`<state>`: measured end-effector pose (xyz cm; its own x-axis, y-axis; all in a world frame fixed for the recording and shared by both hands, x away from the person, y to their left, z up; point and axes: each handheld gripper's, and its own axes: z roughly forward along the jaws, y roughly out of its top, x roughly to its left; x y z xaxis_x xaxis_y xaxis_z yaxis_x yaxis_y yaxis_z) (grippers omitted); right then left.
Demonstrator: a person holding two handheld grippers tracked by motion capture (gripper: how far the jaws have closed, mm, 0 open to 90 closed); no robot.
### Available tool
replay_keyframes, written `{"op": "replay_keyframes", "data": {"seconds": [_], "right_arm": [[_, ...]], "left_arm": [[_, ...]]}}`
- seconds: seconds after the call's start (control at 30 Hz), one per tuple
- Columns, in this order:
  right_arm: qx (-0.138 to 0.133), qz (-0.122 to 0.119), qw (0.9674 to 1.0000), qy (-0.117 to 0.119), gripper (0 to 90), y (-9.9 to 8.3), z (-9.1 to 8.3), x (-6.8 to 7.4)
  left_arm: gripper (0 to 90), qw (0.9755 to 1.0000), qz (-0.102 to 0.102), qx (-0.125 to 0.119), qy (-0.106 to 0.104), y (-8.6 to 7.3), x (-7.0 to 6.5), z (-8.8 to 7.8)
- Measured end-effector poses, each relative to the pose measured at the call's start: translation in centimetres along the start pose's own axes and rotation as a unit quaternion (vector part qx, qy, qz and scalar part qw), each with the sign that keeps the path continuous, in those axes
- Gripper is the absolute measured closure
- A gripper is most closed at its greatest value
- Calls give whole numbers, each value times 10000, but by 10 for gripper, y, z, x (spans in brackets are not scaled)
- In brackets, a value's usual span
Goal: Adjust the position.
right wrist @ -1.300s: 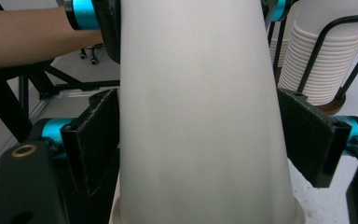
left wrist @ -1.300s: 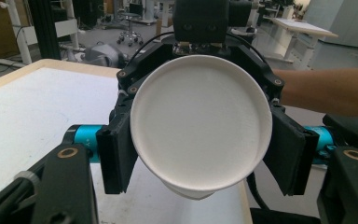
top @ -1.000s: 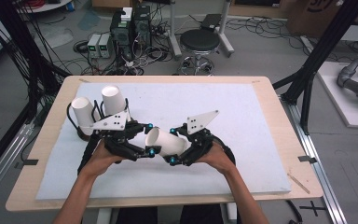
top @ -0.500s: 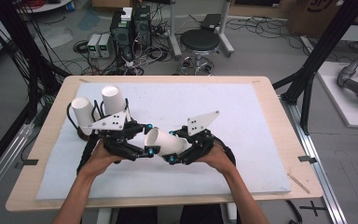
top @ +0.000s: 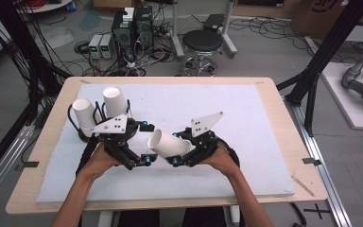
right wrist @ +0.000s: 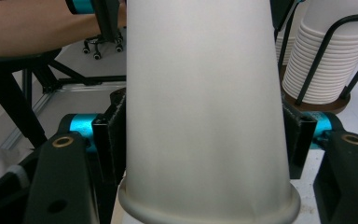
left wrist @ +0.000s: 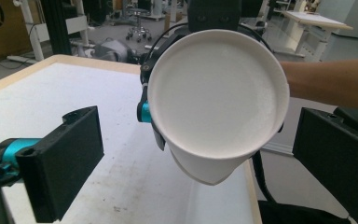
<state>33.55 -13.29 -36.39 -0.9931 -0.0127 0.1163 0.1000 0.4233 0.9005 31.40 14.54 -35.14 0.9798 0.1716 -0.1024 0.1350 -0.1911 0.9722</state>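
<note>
Surface (top: 264,142): white mat, mid-frame.
Right claw (top: 182,153): clamped on a paper cup (top: 168,144).
Left claw (top: 144,142): wide, jaws just opened, clear of the cup.

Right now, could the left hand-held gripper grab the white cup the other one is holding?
Probably yes. The left hand-held gripper is open, and the white cup sits just ahead between its jaws, bottom towards it, with nothing between. The right hand-held gripper is clamped on the cup's sides.

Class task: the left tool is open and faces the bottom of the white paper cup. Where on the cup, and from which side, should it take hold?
Grip the cup on its narrow closed end, coming straight at its base. The right tool already clamps the wider rim end.
</note>
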Motion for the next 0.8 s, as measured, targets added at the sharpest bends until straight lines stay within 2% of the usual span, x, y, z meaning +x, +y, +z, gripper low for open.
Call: {"op": "replay_keyframes", "data": {"seconds": [0.27, 0.37, 0.47, 0.5, 0.6, 0.63, 0.67, 0.7, 0.77, 0.8], "right_arm": [[14, 3, 10000, -15, 334, 0, -1, 0], [94, 34, 9999, -18, 334, 2, -2, 0], [167, 33, 9999, -16, 334, 3, -3, 0], [207, 46, 9998, -30, 334, 4, -4, 0], [348, 20, 9994, -62, 333, 7, -5, -1], [482, 12, 9988, -94, 330, 9, -5, -1], [482, 12, 9988, -94, 330, 9, -5, -1], [621, 27, 9980, -86, 329, 11, -5, -1], [700, 13, 9975, -105, 329, 12, -5, -1], [819, -38, 9966, -116, 328, 14, -5, -1]], "left_arm": [[17, 9997, 78, 190, 91, 2, -1, -2], [17, 9985, 170, 508, 142, 7, -3, -4], [17, 9944, 191, 1029, 164, 14, -4, -7], [17, 9920, 192, 1240, 152, 17, -5, -7], [17, 9816, 338, 1872, 178, 25, -4, -10], [17, 9783, 326, 2035, 207, 27, -4, -10], [17, 9752, 290, 2184, 206, 29, -3, -10], [17, 9706, 289, 2382, 196, 31, -3, -10], [18, 9571, 427, 2858, 236, 34, -1, -9], [17, 9545, 403, 2945, 235, 35, -2, -8]]}}
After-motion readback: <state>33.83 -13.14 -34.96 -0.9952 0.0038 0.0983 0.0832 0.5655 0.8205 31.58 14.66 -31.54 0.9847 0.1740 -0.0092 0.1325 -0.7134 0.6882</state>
